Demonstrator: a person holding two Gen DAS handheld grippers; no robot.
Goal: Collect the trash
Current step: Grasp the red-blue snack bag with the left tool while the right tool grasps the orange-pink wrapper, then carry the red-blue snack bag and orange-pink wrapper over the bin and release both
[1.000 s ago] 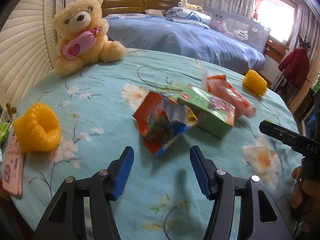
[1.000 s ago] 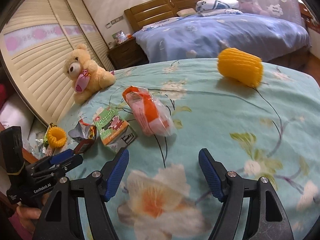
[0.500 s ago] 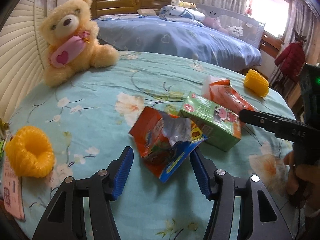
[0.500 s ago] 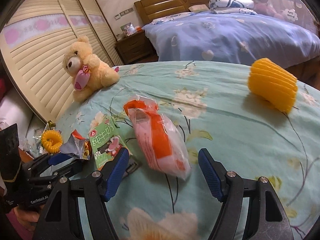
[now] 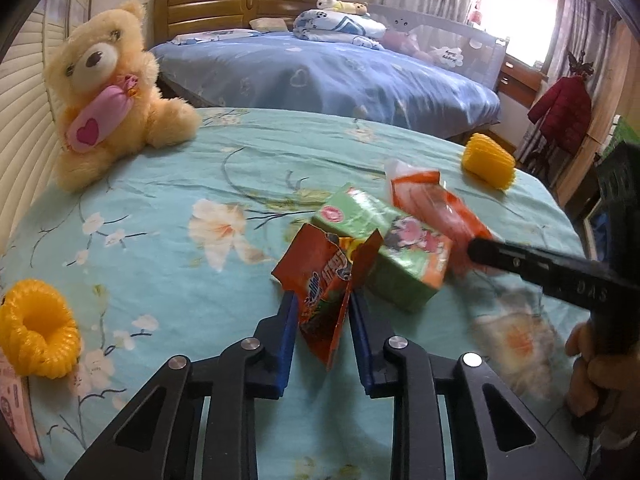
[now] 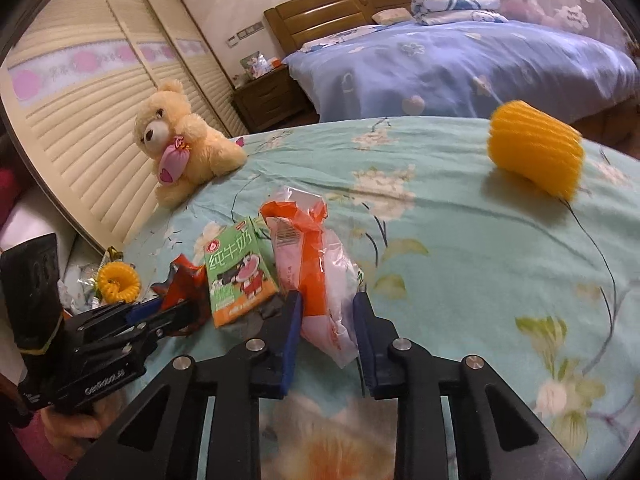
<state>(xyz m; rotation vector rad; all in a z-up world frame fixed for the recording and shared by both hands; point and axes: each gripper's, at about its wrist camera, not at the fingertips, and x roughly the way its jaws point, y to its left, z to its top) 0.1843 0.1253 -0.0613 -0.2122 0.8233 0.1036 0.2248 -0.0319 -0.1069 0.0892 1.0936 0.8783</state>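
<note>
**Both grippers closed on wrappers, lift is next**

My left gripper (image 5: 322,312) has just been closing and its jaws now pinch the red wrapper (image 5: 326,280), which stands crumpled between the blue pads, near middle of the bed cover (image 5: 168,208). My right gripper (image 6: 326,314) has likewise just been closing, and it now squeezes the near end of the orange bag (image 6: 316,272).

What matters for the next move: the carton (image 6: 236,272) lies between the two held pieces, touching or just beside both. In the left view the carton (image 5: 384,252) sits just far-right of the wrapper, long axis running far-left to near-right. The orange bag's long axis runs near to far, straight out from my right jaws, so only its near end is gripped. I judge the far end will sag and may drag the carton when lifted.

Both grips look full, so the carton waits. It seems about as near to either hand; can't call it.

Other trash: yellow net (image 5: 36,328) far left near edge, second yellow net (image 6: 534,148) far right. Bear (image 5: 108,84) stays, I'd guess. No bin in view, so I can't tell where to drop
</note>
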